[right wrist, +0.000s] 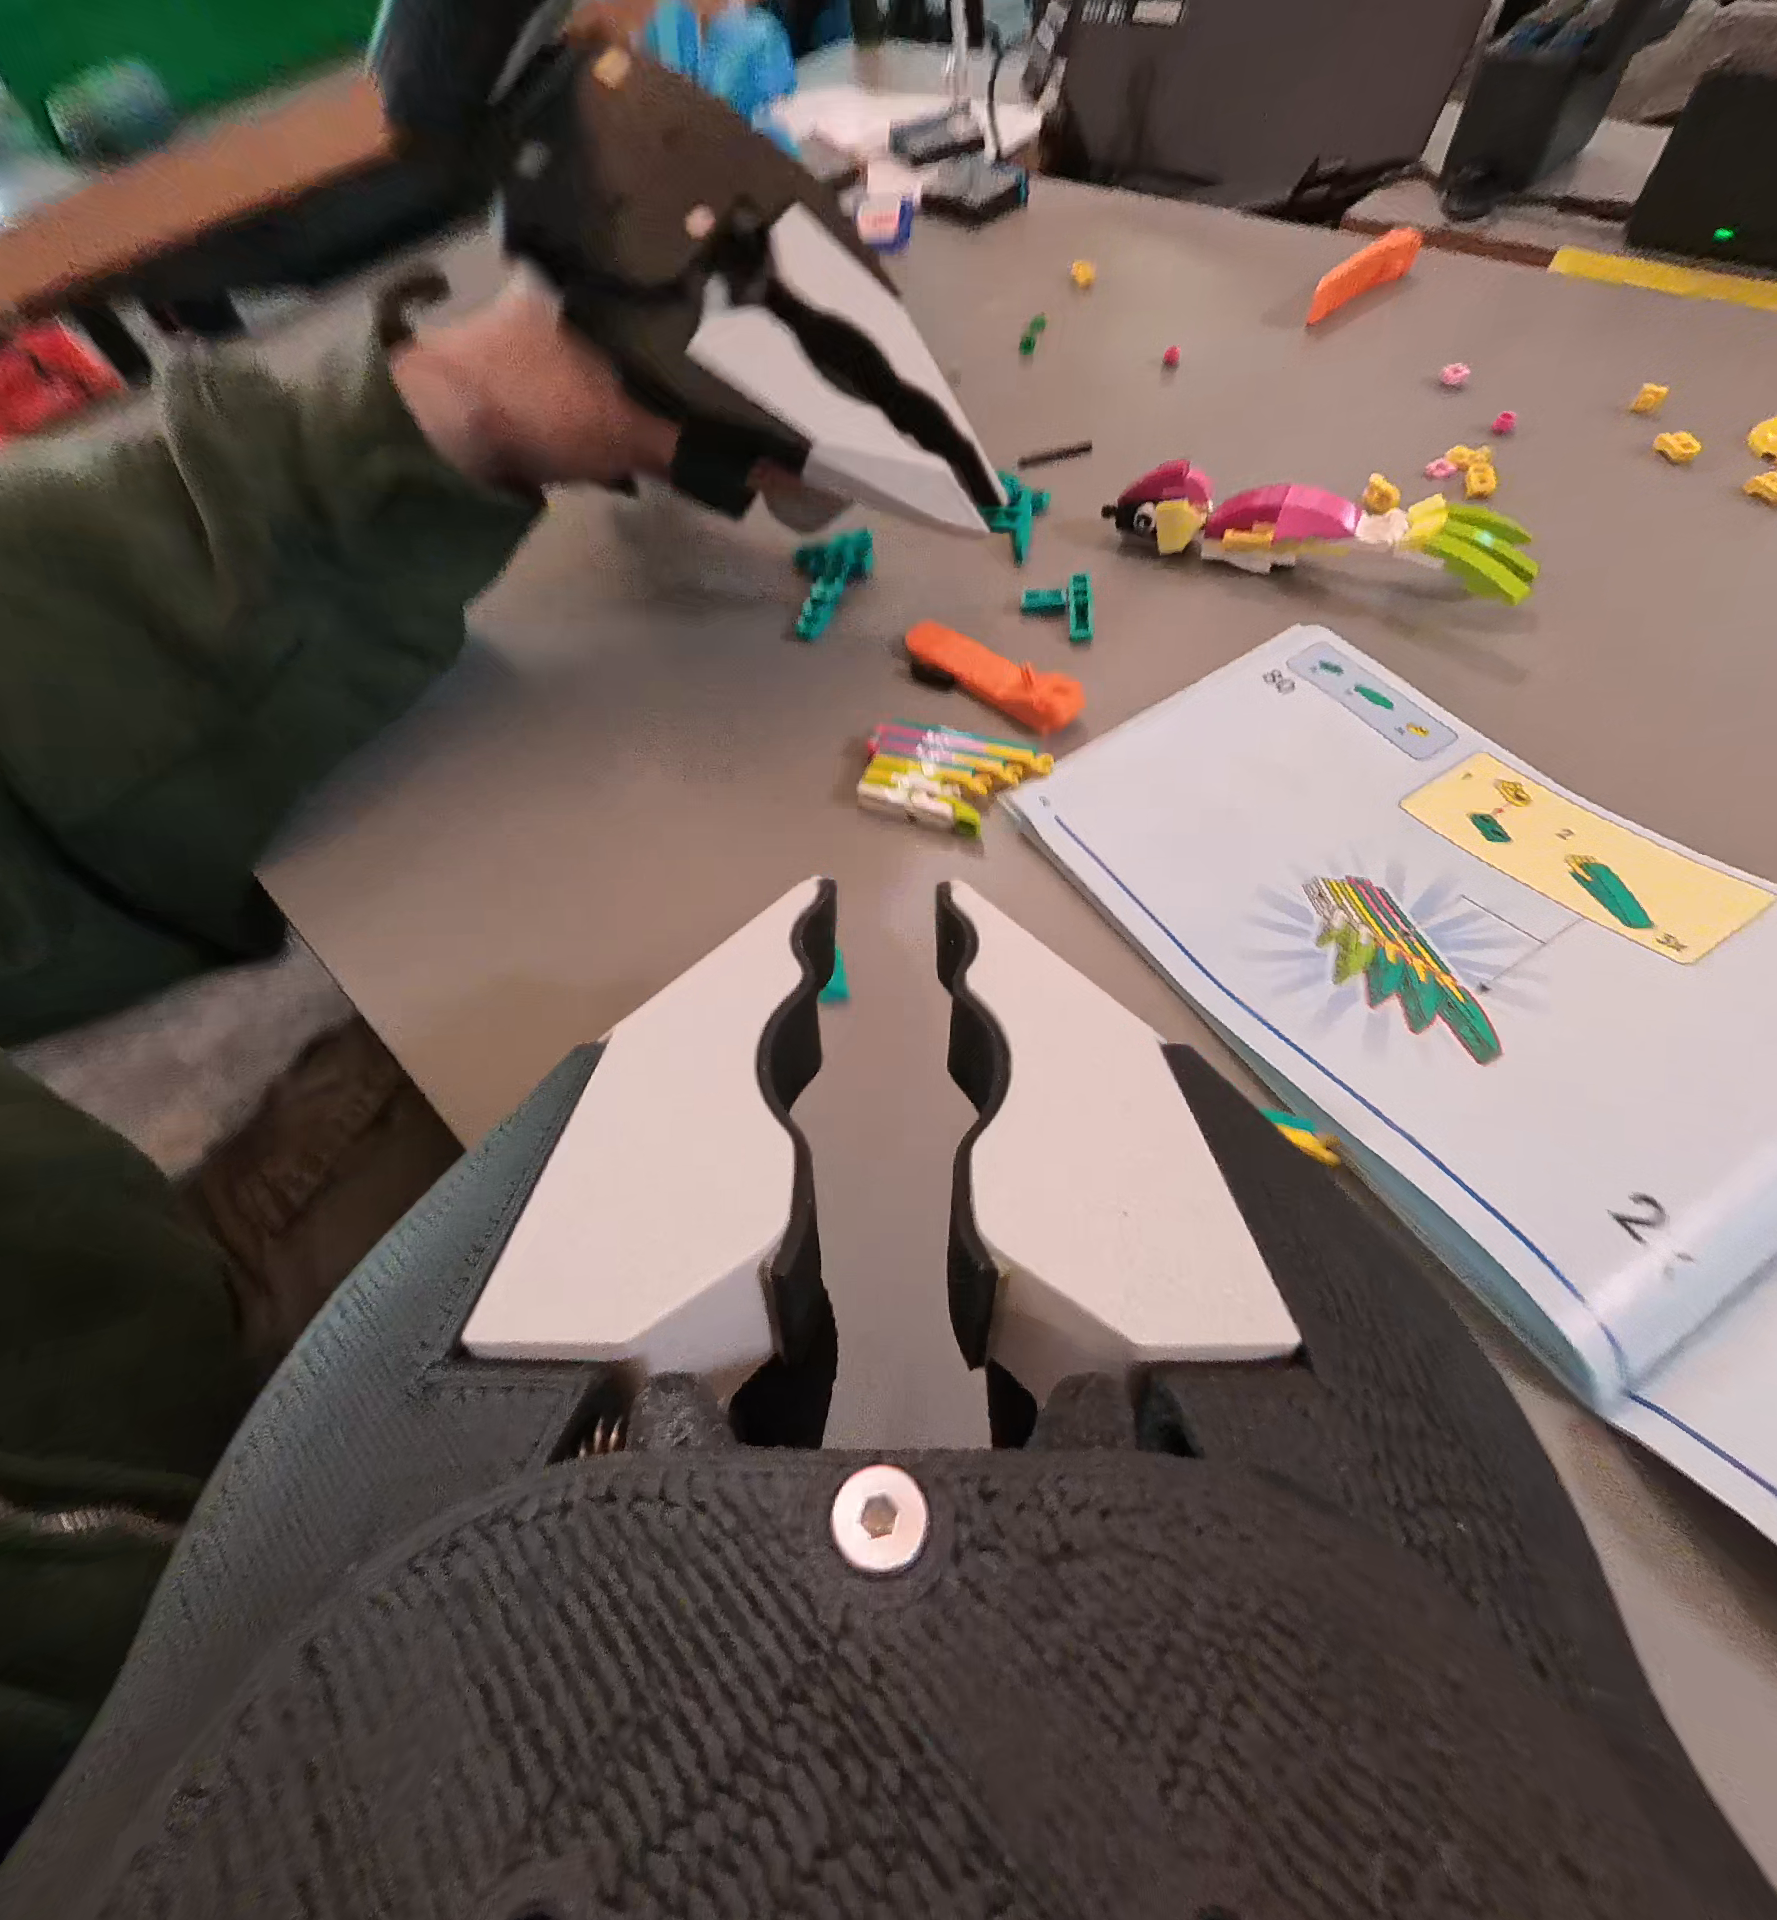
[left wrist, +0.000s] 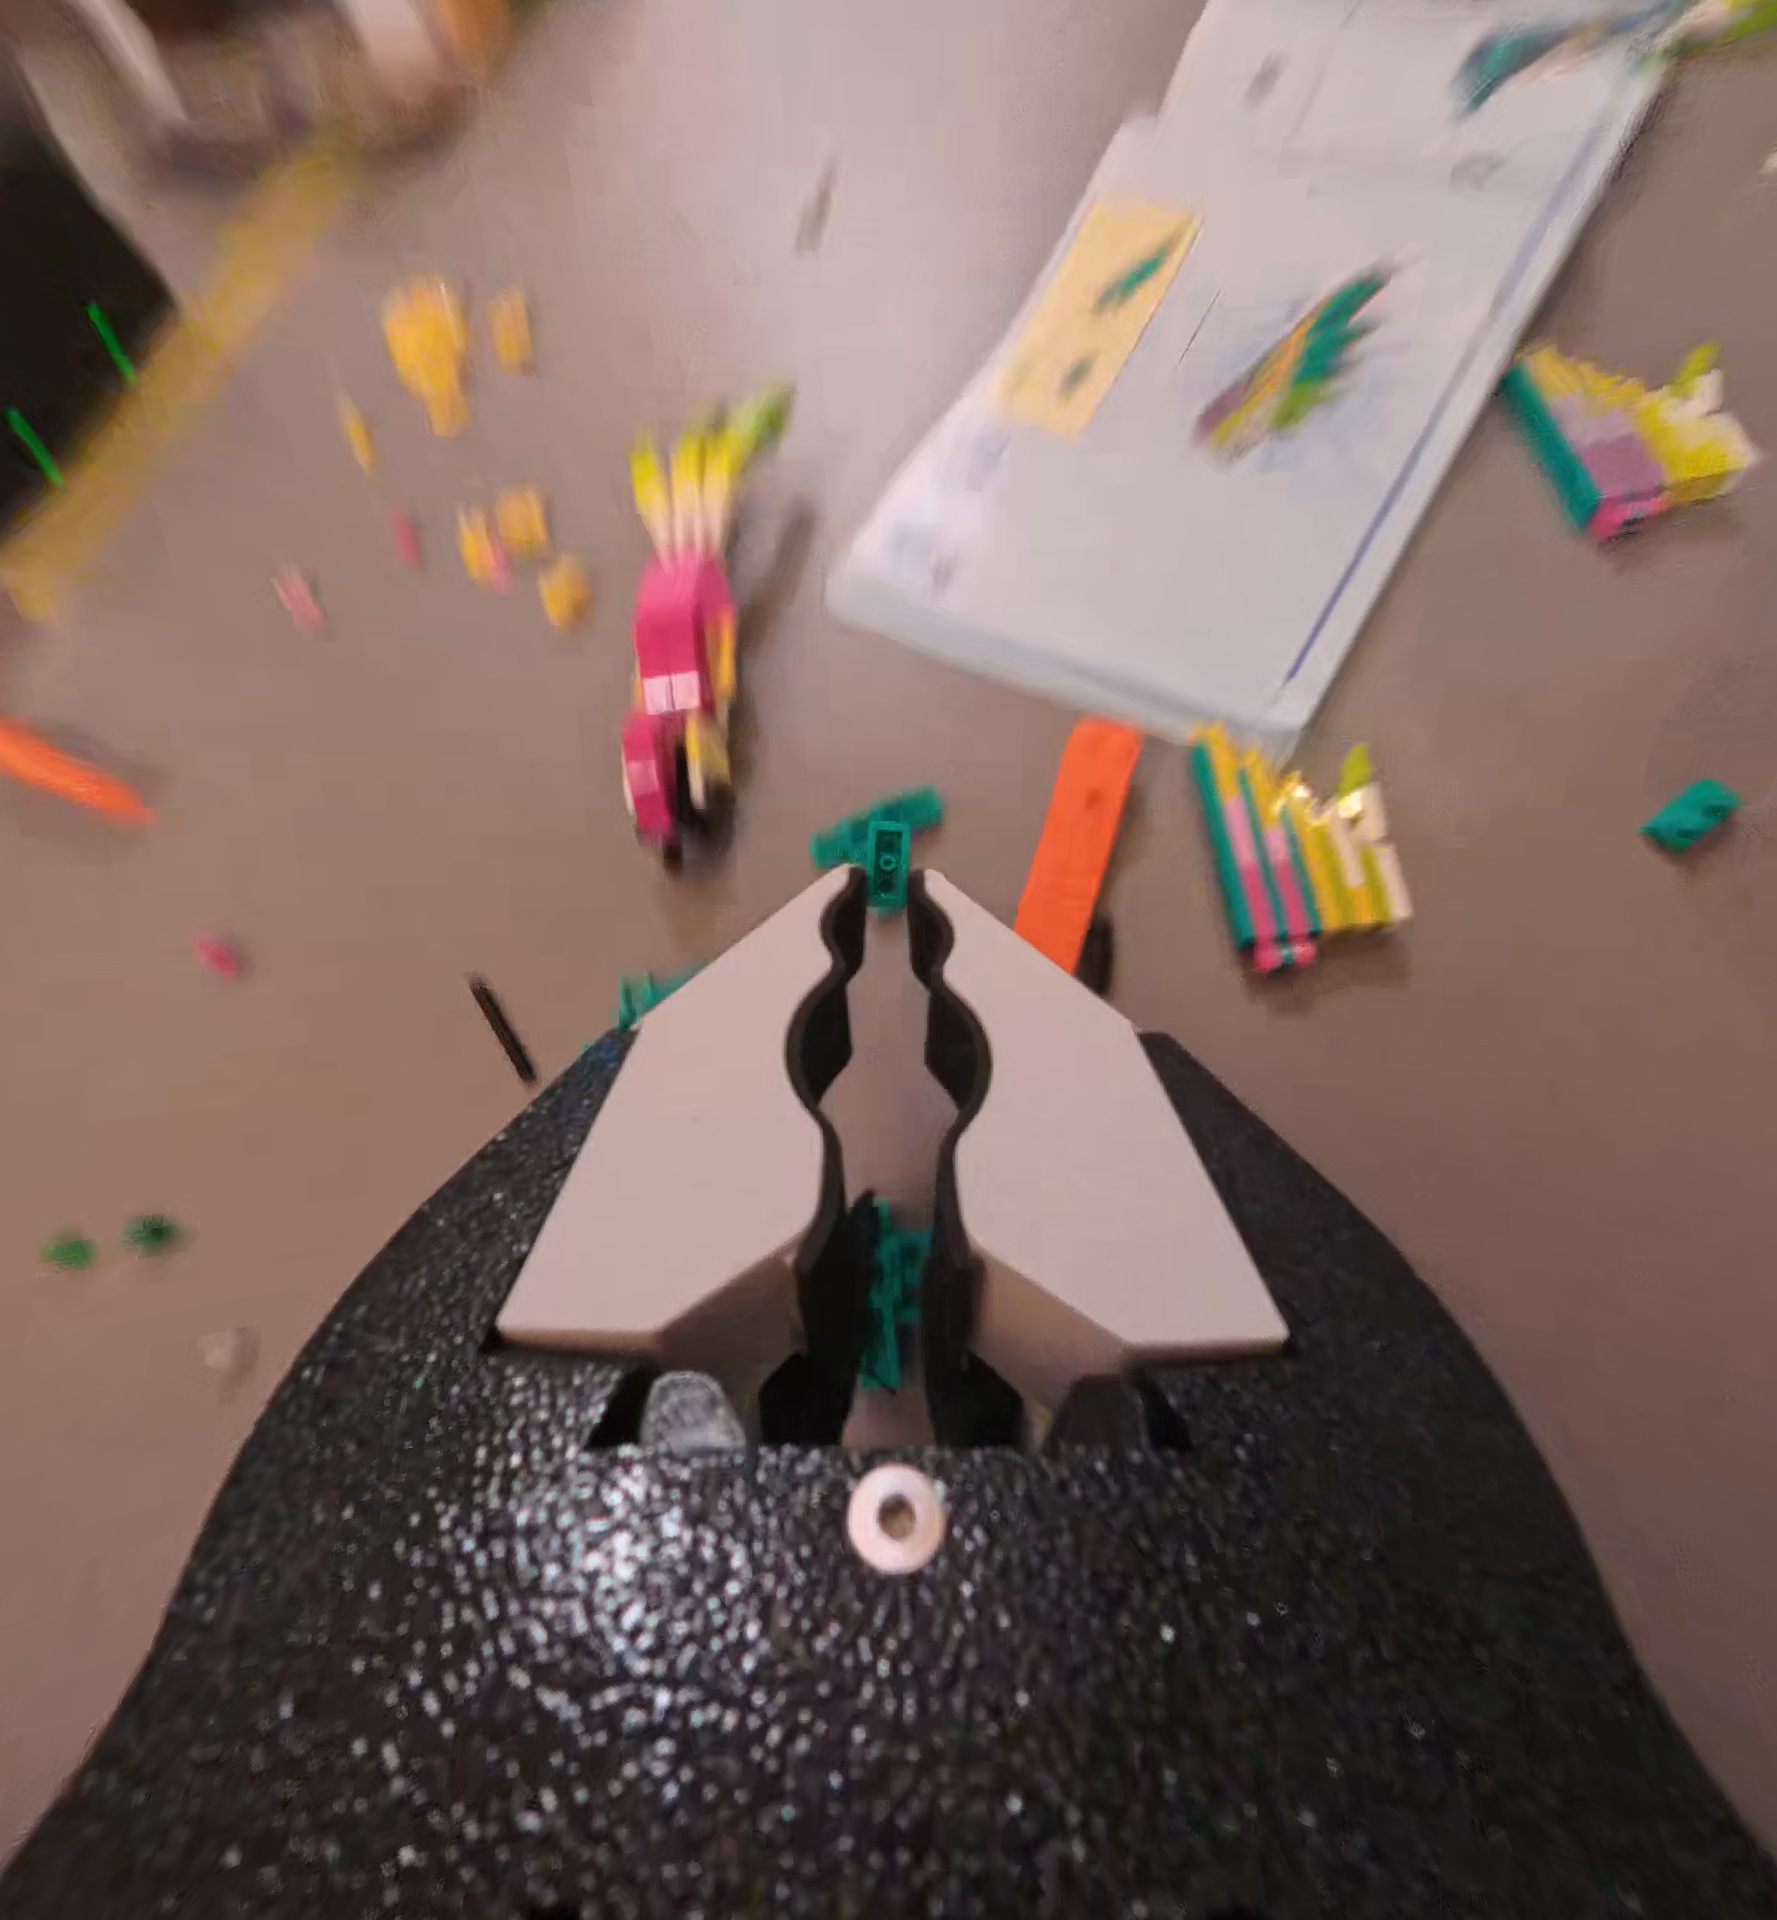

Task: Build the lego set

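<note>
My left gripper (left wrist: 886, 873) is shut on a small teal lego piece (left wrist: 886, 862), pinched at its fingertips just above other teal pieces (left wrist: 905, 810) on the grey table. The right wrist view shows it too (right wrist: 988, 509), tilted down over the teal pieces (right wrist: 1019, 514). My right gripper (right wrist: 884, 894) is open and empty, low over the table near its front edge; a small teal piece (right wrist: 834, 977) lies beside its left finger. The pink bird model (right wrist: 1320, 525) lies farther back, and a striped wing assembly (right wrist: 941, 774) lies in front of the open instruction booklet (right wrist: 1435, 987).
Two orange brick separators (right wrist: 998, 675) (right wrist: 1362, 272) lie on the table. Loose yellow and pink pieces (right wrist: 1694, 447) are scattered at the back right. A second striped assembly (left wrist: 1622, 447) lies right of the booklet (left wrist: 1227, 416). A person's sleeve (right wrist: 136, 623) fills the left side. The gap from one gripper's tips to the other's is roughly 20 cm.
</note>
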